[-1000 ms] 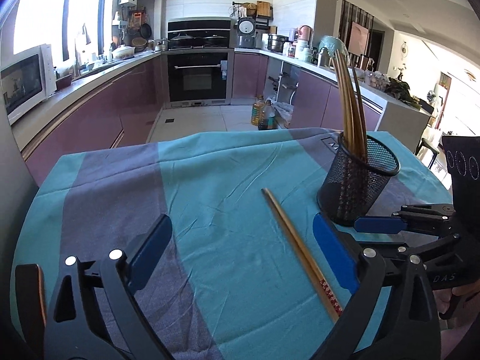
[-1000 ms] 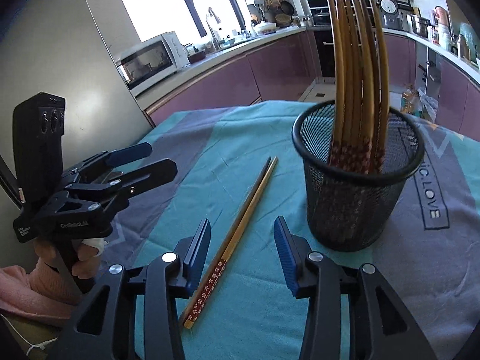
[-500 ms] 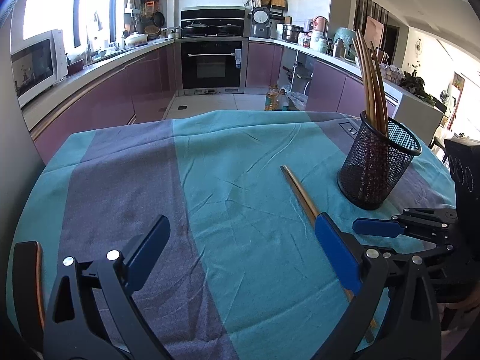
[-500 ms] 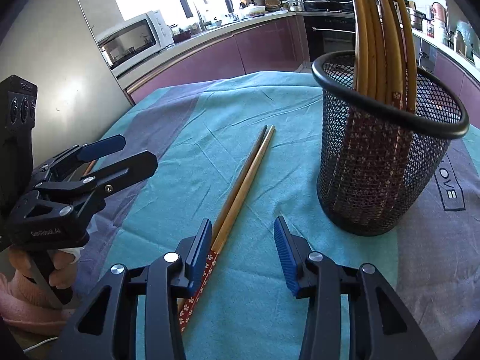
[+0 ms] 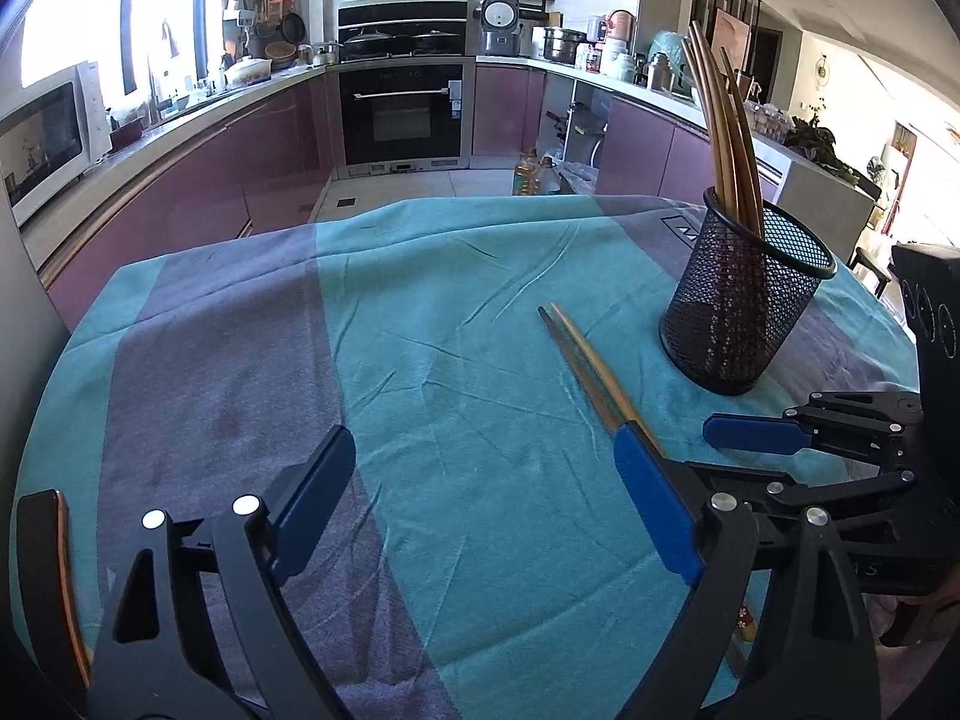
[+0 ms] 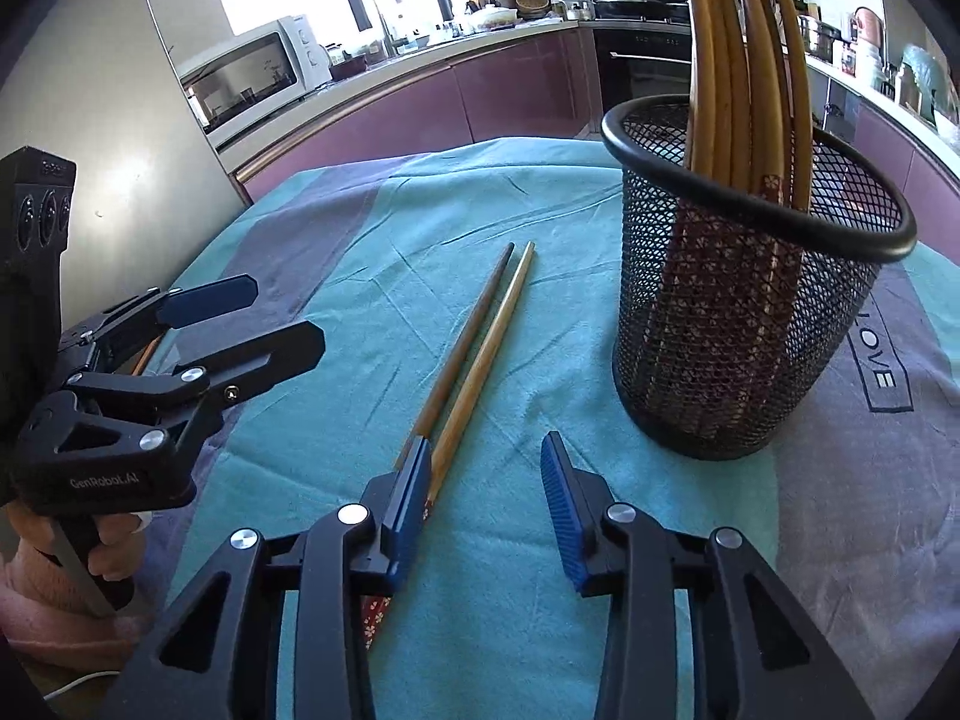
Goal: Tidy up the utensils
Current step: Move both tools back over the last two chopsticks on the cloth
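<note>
Wooden chopsticks (image 6: 474, 348), a loose pair, lie side by side on the teal cloth (image 6: 372, 276) covering the desk, left of the mesh cup (image 6: 744, 324) holding more chopsticks (image 6: 750, 60). Right claw (image 6: 486, 510) is unclenched and closing, its left pad over the pair's patterned ends, gripping nothing. Left claw (image 5: 486, 516) hangs wide, also closing, empty.
</note>
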`<state>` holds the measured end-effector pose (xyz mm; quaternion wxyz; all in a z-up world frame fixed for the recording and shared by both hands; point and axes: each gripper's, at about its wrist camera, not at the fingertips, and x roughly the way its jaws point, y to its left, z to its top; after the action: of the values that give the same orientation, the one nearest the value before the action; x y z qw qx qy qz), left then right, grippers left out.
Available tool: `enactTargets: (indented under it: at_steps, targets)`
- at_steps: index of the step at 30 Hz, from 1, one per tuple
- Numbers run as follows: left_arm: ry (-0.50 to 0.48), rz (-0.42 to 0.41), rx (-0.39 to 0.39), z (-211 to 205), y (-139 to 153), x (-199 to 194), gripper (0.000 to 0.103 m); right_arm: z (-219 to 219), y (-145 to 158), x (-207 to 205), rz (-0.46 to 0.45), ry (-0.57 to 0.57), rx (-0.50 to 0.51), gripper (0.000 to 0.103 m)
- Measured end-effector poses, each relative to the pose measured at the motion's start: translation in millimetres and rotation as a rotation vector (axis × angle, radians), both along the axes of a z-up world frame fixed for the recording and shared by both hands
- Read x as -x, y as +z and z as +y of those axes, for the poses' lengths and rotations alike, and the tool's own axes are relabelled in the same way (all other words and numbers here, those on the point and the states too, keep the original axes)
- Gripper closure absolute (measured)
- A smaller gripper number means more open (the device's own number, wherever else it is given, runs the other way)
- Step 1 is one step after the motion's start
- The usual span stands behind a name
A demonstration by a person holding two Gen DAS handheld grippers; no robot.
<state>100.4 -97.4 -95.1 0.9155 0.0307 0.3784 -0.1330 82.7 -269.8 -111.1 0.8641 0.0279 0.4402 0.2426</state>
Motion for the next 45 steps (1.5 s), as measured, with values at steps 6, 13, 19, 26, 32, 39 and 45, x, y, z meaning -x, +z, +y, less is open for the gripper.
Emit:
enactTargets:
  at_steps: [6,13,19,26,32,39,45]
  targets:
    - [-0.006,0.012,0.004,0.7,-2.8,-2.4,0.017,7.1,-2.5,-0.9,-0.012,0.011,0.029,0.069]
    - [-0.050,0.036,0.001,-7.2,-8.5,-3.9,0.024,-6.6,-1.9,0.1,0.009,-0.009,0.001,0.072]
    - [-0.118,0.068,-0.033,-27.7,-16.7,-10.3,0.031,-13.8,-2.5,1.1,0.019,-0.017,-0.010,0.072]
    - [-0.157,0.136,-0.050,-45.7,-30.1,-23.8,0.042,-17.0,-3.1,0.8,0.025,-0.007,-0.024,0.072]
    - [-0.166,0.156,-0.055,-51.5,-34.0,-27.9,0.055,-19.2,-3.3,0.3,0.024,-0.003,-0.027,0.072]
    - [-0.130,0.173,-0.025,-41.7,-33.1,-27.9,0.071,-15.9,-3.2,-4.2,0.015,-0.004,-0.021,0.072]
    - [-0.114,0.187,-0.012,-37.3,-31.8,-32.8,0.066,-7.6,-3.6,-12.8,0.003,-0.009,-0.016,0.072]
